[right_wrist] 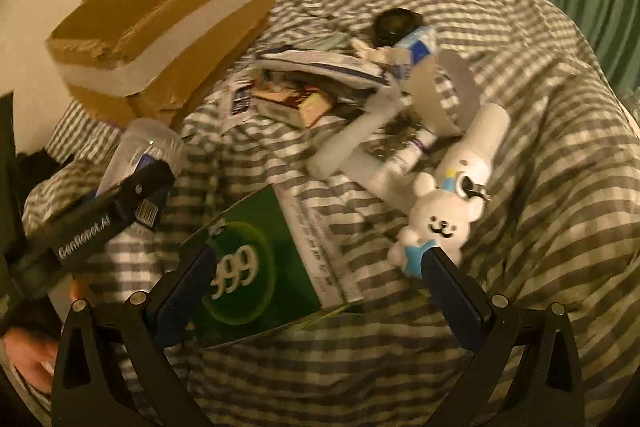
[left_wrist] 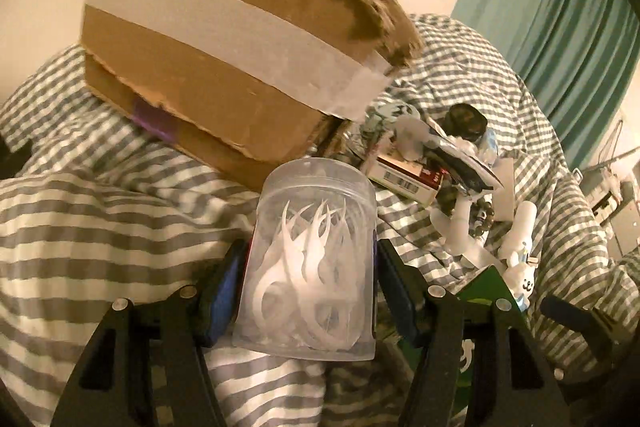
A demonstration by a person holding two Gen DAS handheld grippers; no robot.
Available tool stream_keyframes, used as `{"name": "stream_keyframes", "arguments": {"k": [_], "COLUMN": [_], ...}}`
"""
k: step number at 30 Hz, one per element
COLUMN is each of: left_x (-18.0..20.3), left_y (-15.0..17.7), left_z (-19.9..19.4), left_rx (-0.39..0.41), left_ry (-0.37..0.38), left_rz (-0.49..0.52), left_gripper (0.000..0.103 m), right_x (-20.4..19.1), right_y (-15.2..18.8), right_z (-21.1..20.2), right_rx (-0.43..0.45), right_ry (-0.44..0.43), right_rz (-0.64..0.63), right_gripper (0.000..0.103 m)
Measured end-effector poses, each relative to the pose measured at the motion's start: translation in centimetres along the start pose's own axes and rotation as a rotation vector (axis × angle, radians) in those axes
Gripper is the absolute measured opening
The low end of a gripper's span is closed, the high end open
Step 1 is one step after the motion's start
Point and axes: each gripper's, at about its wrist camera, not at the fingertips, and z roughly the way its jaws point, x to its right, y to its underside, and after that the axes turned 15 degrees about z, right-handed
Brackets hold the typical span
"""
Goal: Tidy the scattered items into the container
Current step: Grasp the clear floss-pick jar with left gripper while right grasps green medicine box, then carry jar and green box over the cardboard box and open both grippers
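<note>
My left gripper (left_wrist: 310, 255) is shut on a clear plastic jar (left_wrist: 316, 195) of white floss picks, lifted off the striped duvet just in front of the taped cardboard box (left_wrist: 224, 39). The right wrist view shows that same left gripper (right_wrist: 140, 183) with the jar (right_wrist: 148, 143) beside the open-topped cardboard box (right_wrist: 160, 27). My right gripper (right_wrist: 316, 255) stands open low over a green carton (right_wrist: 256, 259) that lies between its fingers, untouched on the right side. A white plush rabbit (right_wrist: 440, 223) lies by the right fingertip.
A heap of packets, small boxes and tubes (right_wrist: 304, 95) lies on the grey-and-white striped duvet (right_wrist: 540, 227), with a black round thing (right_wrist: 394, 23) behind it. A person's hand (right_wrist: 28, 359) holds the left tool. Teal curtain (left_wrist: 560, 27) hangs at the right.
</note>
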Motion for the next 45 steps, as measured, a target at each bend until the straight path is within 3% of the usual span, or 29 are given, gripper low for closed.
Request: {"name": "stream_keyframes", "arguments": {"k": [5,9,15,17,24,29,33,36,40,45], "left_x": [-1.3,-2.2,-2.4,-2.3,-2.3,-2.0,-2.2,-2.6,-3.9,-6.4], "left_y": [0.2,0.4,1.0,1.2,0.6,-2.0,-5.7,-9.3,-14.2,-18.7], "left_z": [-1.4,-1.9,-2.8,-3.4,-7.5,-11.7,-15.0,-15.7,-13.3,-6.7], "left_rx": [0.018,0.018,0.031,0.036,0.119,0.234,0.353,0.42,0.451,0.398], "left_ry": [-0.035,-0.039,-0.055,-0.061,-0.067,-0.032,-0.009,-0.015,-0.045,-0.088], "left_rz": [-0.004,-0.016,-0.004,0.001,0.01,0.03,0.051,0.071,0.109,0.127], "left_gripper": [0.065,0.065,0.065,0.065,0.065,0.065,0.065,0.065,0.065,0.065], "right_x": [-2.4,-3.6,-4.4,-4.2,-4.4,-5.3,-6.6,-8.3,-10.9,-13.6], "right_y": [1.3,2.5,4.3,4.6,4.9,2.7,-1.2,-4.7,-8.8,-14.5], "right_z": [0.5,2.8,5.0,5.4,0.3,-6.3,-11.3,-12.7,-11.8,-8.0], "right_rx": [-0.021,-0.09,-0.083,-0.085,0.021,0.183,0.297,0.341,0.371,0.365], "right_ry": [-0.06,-0.051,0.078,0.107,0.061,-0.015,-0.109,-0.151,-0.162,-0.198], "right_rz": [-0.145,-0.23,-0.34,-0.34,-0.307,-0.265,-0.232,-0.241,-0.265,-0.244], "right_gripper": [0.103,0.103,0.103,0.095,0.095,0.095,0.095,0.095,0.095,0.095]}}
